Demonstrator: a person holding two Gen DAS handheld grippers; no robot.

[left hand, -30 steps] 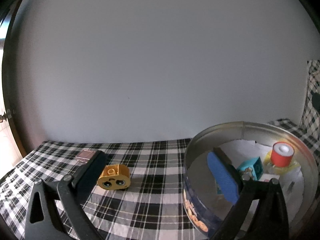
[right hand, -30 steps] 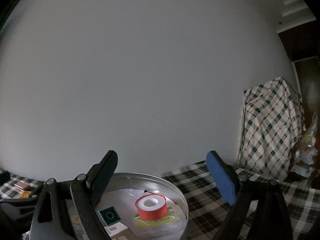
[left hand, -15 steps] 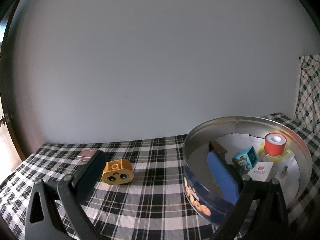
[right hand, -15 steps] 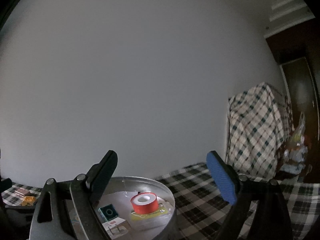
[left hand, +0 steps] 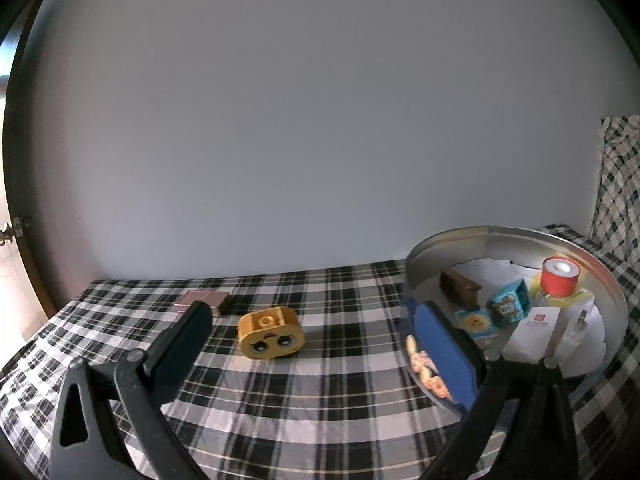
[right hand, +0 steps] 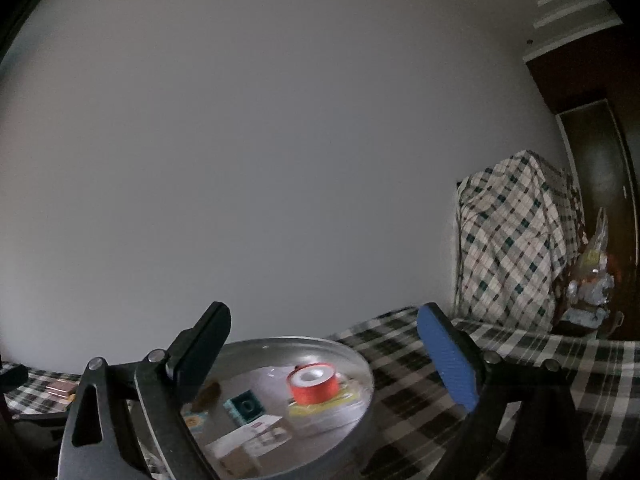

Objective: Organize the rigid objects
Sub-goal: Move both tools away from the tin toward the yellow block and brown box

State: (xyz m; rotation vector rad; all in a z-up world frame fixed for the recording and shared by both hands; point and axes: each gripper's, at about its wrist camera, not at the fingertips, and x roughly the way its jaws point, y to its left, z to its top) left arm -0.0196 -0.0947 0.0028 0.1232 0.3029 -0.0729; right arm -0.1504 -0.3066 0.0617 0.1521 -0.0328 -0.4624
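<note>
A yellow toy block with a cartoon face (left hand: 271,332) lies on the plaid cloth, ahead of my left gripper (left hand: 316,340) and a little left of its midline. That gripper is open and holds nothing. Right of it stands a round metal tin (left hand: 500,233) holding a red tape roll (left hand: 560,277), a teal cube (left hand: 508,306), a brown block (left hand: 460,289) and a white card (left hand: 536,328). My right gripper (right hand: 324,352) hovers over the near side of the tin (right hand: 280,340). Its jaws are opening with nothing between them. The red roll (right hand: 312,382) lies below them.
A small pink box (left hand: 204,300) lies behind the left finger, near the wall. The plain wall closes off the back of the surface. At the far right stands a plaid-draped shape (right hand: 512,240), with a dark door behind it.
The left gripper has drawn back and to the left, so the tin sits farther right and the yellow block nearer the middle. The right view has shifted sideways along the tin and rolled slightly.
</note>
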